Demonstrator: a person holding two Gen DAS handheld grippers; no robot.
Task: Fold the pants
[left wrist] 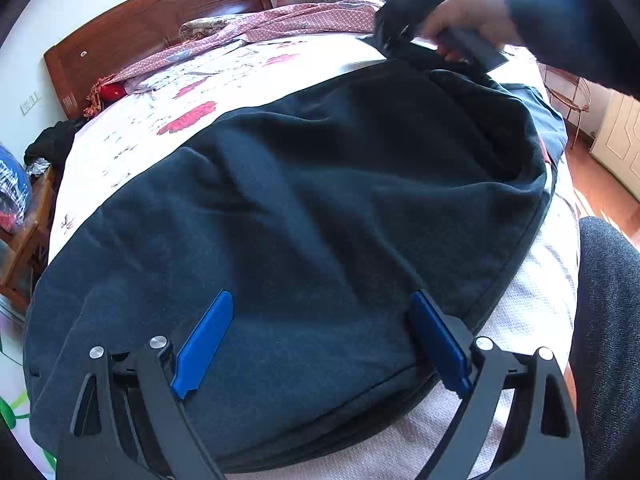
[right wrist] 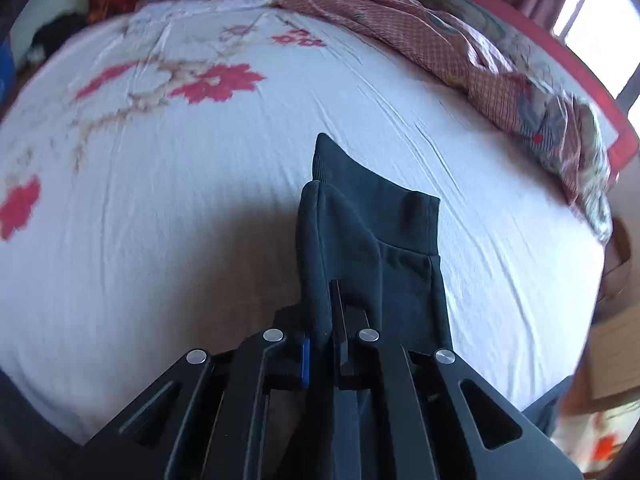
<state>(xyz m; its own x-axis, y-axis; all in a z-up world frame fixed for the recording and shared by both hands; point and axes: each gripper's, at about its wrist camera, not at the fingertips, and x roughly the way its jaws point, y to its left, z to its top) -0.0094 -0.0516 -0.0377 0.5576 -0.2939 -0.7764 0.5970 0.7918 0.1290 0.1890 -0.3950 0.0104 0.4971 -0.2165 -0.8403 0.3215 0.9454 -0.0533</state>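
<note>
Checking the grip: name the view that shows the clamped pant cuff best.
Right wrist view: the pant cuff is sharp and close, pinched in the shut right gripper. In the left wrist view it is far, blurred and mostly hidden by the hand.

I see a bed with a white floral sheet [right wrist: 280, 152] and a carved wooden headboard [left wrist: 160, 28]. A rumpled pink quilt [right wrist: 460, 52] lies by the bright window [right wrist: 596, 12]. The floor [left wrist: 600, 196] is wood.

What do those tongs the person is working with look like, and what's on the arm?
Both are matte black linkage frames with round silver rivets. The left tongs carry flat bright blue pads; the right tongs show a blue pad edge too. The person's right hand emerges from a dark navy sleeve.
</note>
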